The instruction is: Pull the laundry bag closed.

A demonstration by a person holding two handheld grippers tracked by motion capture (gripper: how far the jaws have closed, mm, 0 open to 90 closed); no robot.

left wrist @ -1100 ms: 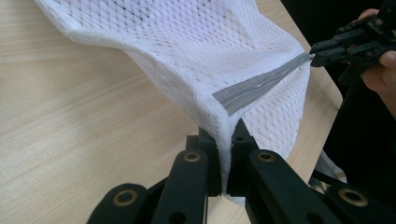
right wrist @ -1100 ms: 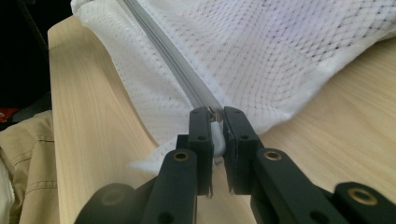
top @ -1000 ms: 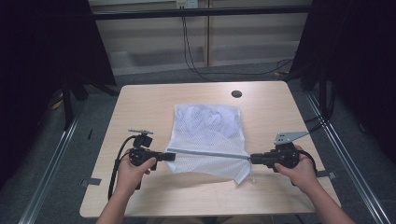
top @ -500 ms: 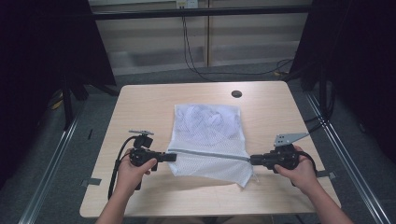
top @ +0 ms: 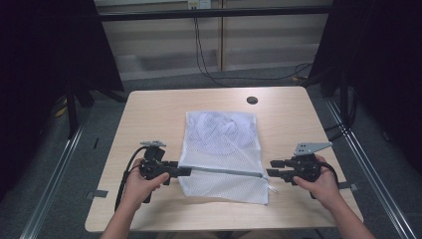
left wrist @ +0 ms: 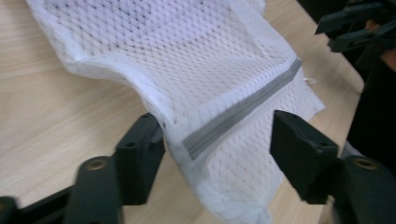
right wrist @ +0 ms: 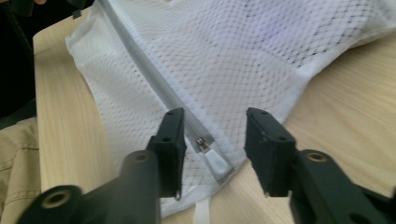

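The left gripper [top: 185,172] lies level at the near left edge of a white mesh laundry bag [top: 223,149], and its jaws have just been opening: in the left gripper view the two black blocky pads stand well apart, with the corner of the bag and the end of its grey zipper tape [left wrist: 240,112] between them, the left pad right at the hem and the right pad clear of the cloth. The right gripper [top: 272,168] faces it from the other side, its jaws also just opened, to a narrower gap; the right gripper view shows the small metal zipper pull [right wrist: 201,142] and its white tab lying loose between the pads, neither pad pressing on it. Each gripper is a matt black, hard-edged tool held in a hand [top: 143,185], and the right one carries a grey three-cornered plate on top. The bag is a soft, open honeycomb net with thicker white hems, roughly rectangular, lying flat in the middle of the pale wood-grain counter [top: 149,114]; the zipper runs across it near the front edge, from one gripper to the other. From the high view I also see a small dark round disc [top: 252,100] at the counter's far side, well apart from the bag, and black cables hanging down the wall behind. No readable writing shows on anything.
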